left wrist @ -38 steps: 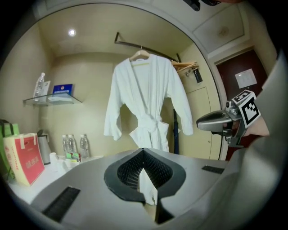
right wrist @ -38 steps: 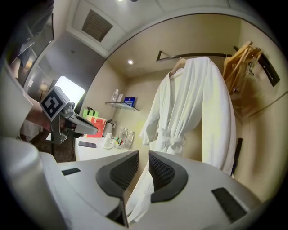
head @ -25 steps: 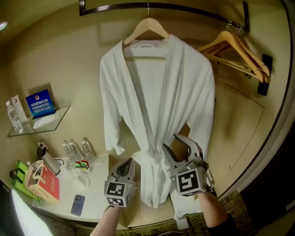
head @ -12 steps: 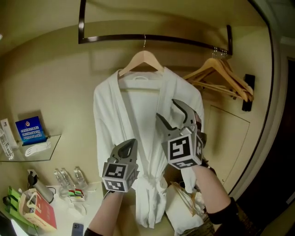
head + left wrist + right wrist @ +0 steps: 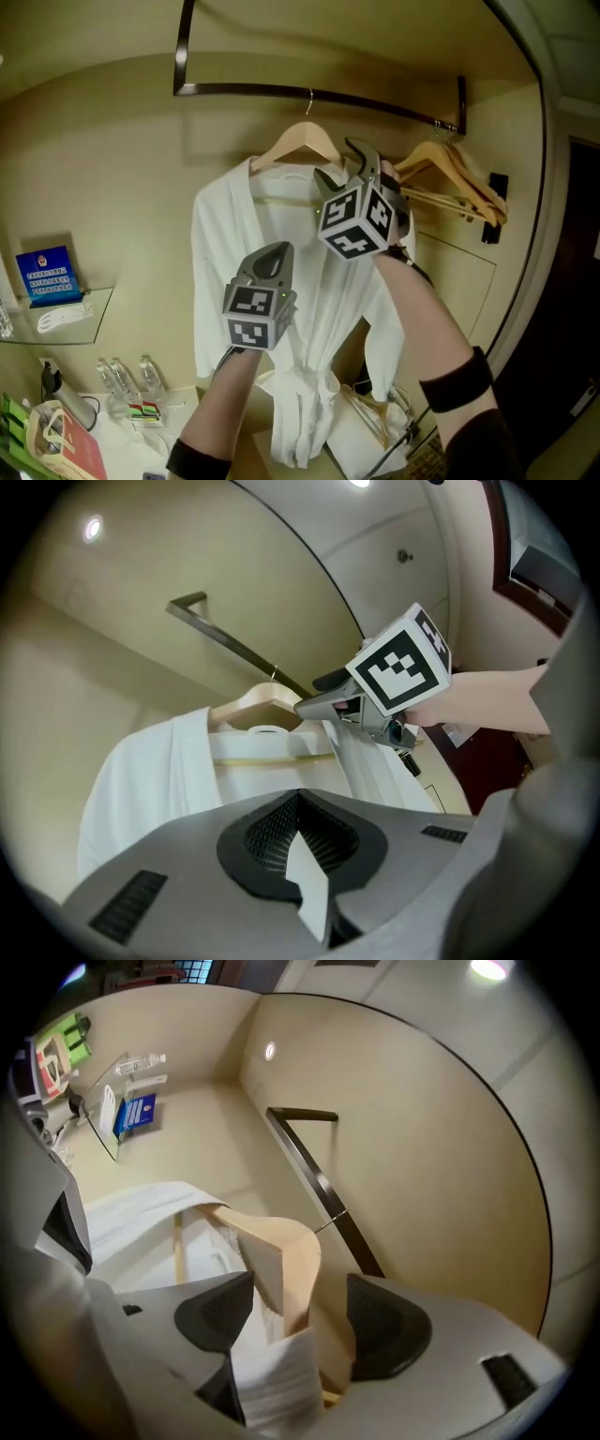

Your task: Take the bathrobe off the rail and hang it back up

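Observation:
A white bathrobe (image 5: 234, 262) hangs on a wooden hanger (image 5: 300, 141) hooked over the dark rail (image 5: 281, 90). My right gripper (image 5: 342, 164) is raised to the hanger's right shoulder. Its jaws have just been opening and stand open. In the right gripper view the hanger's arm (image 5: 281, 1251) and a fold of robe (image 5: 141, 1208) sit between the jaws of the right gripper (image 5: 300, 1297), with a gap on one side. My left gripper (image 5: 274, 251) is shut in front of the robe's chest, holding nothing I can see. The left gripper view looks over the left gripper (image 5: 300, 799) to the hanger (image 5: 253, 700).
Empty wooden hangers (image 5: 459, 173) hang further right on the rail. A glass shelf (image 5: 56, 319) with a blue sign (image 5: 45, 274) is on the left wall, with water bottles (image 5: 122, 375) on the counter below. A white bag (image 5: 366, 436) sits under the robe.
Both grippers have risen from the robe's waist to hanger height. The right one has reached the hanger's right shoulder and opened wider. The head view has tilted upward.

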`<state>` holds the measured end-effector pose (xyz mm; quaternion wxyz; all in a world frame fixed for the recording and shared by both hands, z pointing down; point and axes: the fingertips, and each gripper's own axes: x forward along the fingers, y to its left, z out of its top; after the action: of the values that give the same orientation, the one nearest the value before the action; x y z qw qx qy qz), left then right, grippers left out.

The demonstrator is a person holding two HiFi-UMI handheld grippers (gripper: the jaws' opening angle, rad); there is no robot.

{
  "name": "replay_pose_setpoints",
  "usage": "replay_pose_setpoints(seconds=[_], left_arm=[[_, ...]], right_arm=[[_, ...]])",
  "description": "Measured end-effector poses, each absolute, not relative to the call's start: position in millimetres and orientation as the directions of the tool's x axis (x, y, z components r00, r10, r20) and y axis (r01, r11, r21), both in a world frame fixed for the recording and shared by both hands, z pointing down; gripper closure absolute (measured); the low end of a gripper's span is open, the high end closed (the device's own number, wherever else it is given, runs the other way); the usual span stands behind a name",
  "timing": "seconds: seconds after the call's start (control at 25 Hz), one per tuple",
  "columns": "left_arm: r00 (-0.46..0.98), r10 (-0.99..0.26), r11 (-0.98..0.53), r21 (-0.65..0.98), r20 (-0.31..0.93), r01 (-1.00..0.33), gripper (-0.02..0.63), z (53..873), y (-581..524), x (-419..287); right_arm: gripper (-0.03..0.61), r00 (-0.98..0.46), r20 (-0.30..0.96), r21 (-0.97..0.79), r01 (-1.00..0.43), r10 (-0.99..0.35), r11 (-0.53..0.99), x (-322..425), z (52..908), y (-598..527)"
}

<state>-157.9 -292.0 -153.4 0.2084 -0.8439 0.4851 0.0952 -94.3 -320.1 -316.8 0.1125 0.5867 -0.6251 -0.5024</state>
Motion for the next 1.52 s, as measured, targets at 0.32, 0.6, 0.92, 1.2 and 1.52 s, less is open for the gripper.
replay_pose_setpoints(seconds=[0.32, 0.6, 0.92, 1.2, 1.52], left_arm=[[0.540, -0.749, -0.478, -0.251, -0.384, -0.841, 0.613, -172.3, -307.5, -147.7], [0.548, -0.738, -0.490, -0.245, -0.394, -0.837, 0.613, -173.2, -312.0, -151.0], [0.548, -0.735, -0.489, -0.248, -0.398, -0.836, 0.613, -171.6, -304.9, -160.6], [0.540, -0.742, -0.476, -0.255, -0.398, -0.842, 0.613, -174.4, -299.5, -172.7], [0.519, -0.755, -0.454, -0.253, -0.400, -0.854, 0.613, -169.7, -296.3, -188.3]], right_arm=[[0.238, -0.245, -0.396, 0.822, -0.525, -0.885, -0.222, -109.8, -337.4, -358.7], [0.370, -0.211, -0.411, 0.827, -0.495, -0.887, -0.266, -110.1, -346.0, -370.9], [0.370, -0.193, -0.433, 0.820, -0.490, -0.881, -0.296, -107.3, -348.8, -370.1], [0.371, -0.198, -0.449, 0.821, -0.475, -0.871, -0.316, -117.4, -359.5, -365.0], [0.373, -0.187, -0.471, 0.790, -0.524, -0.862, -0.318, -109.3, -370.0, -347.3]])
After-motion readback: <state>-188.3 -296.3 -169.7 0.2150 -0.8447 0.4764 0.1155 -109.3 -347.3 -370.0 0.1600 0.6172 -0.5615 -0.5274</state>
